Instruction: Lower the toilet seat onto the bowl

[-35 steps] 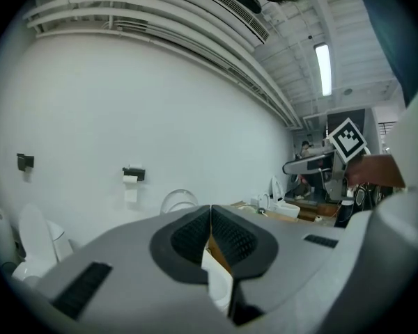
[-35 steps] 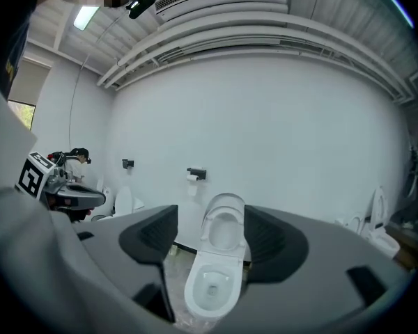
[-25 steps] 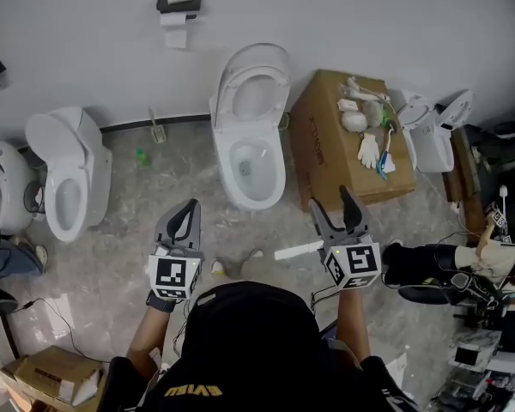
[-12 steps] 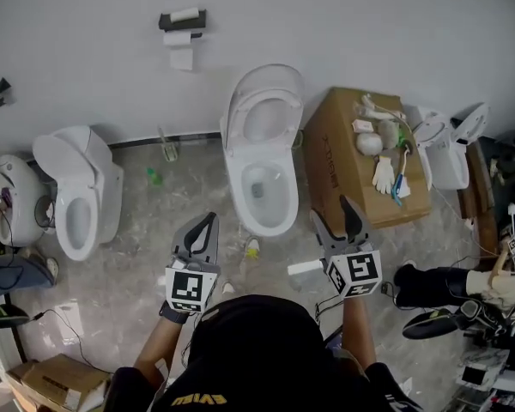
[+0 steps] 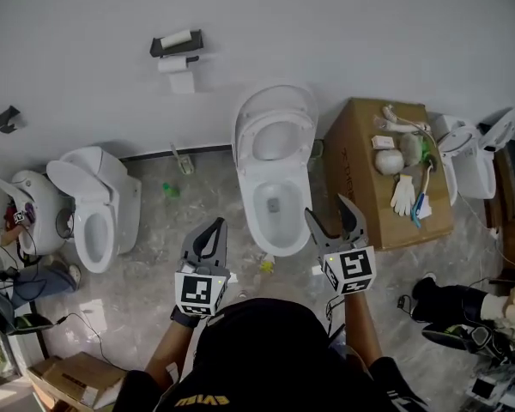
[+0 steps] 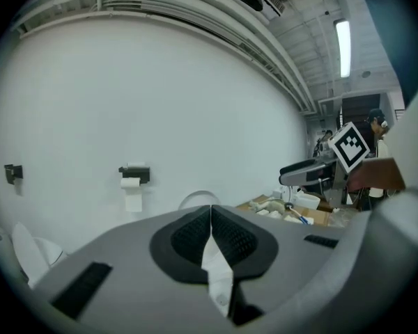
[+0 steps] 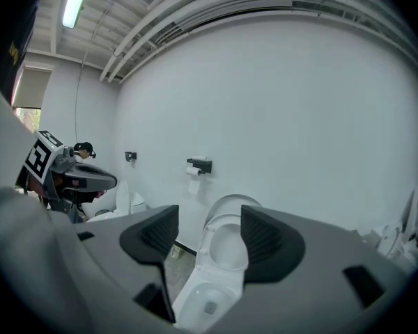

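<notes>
From the head view, my left hand-held gripper point(image 5: 213, 233) and right hand-held gripper point(image 5: 331, 216) hang in front of the middle toilet, both well short of it. The toilet seat point(image 5: 275, 121) stands raised, leaning back on the lid point(image 5: 279, 92) by the wall, with the bowl point(image 5: 276, 227) uncovered below it. A cardboard box point(image 5: 354, 174) sits just beside the toilet on my right.

In the left gripper view, the left hand-held gripper point(image 6: 210, 213) has its jaws pressed together with nothing between them. Only the top of the raised seat point(image 6: 198, 197) peeks above them.

In the right gripper view, the right hand-held gripper point(image 7: 209, 218) is spread wide and empty, and the seat point(image 7: 226, 223) and bowl point(image 7: 202, 303) show through the gap, far off.

The lowering has not begun, I judge. The seat and lid lie close against each other, so my jaws could catch both rims and bring the lid down too. The glossy plastic may also slide out of a shallow pinch, and then the seat would drop and slam on the bowl. With my left one closed, it cannot easily check that fall.
</notes>
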### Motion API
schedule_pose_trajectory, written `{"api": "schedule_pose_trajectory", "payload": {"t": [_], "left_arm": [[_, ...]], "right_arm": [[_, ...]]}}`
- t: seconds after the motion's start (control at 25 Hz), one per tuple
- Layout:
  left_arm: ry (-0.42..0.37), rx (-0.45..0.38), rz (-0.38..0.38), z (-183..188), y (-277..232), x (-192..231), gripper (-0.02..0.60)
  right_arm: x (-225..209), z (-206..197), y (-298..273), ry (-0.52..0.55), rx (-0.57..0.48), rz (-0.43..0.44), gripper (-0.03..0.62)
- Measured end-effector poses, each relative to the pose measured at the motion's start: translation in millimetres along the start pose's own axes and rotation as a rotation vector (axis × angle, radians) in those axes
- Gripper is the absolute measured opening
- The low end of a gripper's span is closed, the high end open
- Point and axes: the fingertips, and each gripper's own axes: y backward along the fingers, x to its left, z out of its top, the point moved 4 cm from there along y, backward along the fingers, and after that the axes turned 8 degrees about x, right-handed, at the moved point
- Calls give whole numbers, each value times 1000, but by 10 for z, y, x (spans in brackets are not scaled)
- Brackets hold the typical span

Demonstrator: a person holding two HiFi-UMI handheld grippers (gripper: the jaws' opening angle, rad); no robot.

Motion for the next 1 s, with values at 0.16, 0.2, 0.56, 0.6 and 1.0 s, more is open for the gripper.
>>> {"api": "schedule_pose_trajectory", "payload": {"t": [0.16, 0.2, 0.56, 0.6, 1.0], "left_arm": [[-38, 33, 2, 151, -349, -43, 14], [-44, 32, -2, 196, -426, -74, 14], [-18, 63, -34, 269, -1005, 32, 14], [-13, 59, -39, 263, -1071, 67, 14], [-35, 35, -161, 260, -1659, 654, 14]], "right_arm": [[-145, 3, -269, 13, -9, 34, 278], [-204, -22, -322, 8, -5, 41, 278], [-532, -60, -809, 36, 68, 60, 276], [-577, -49, -894, 51, 76, 54, 276], [-535, 301, -1828, 186, 128, 16, 268]]}}
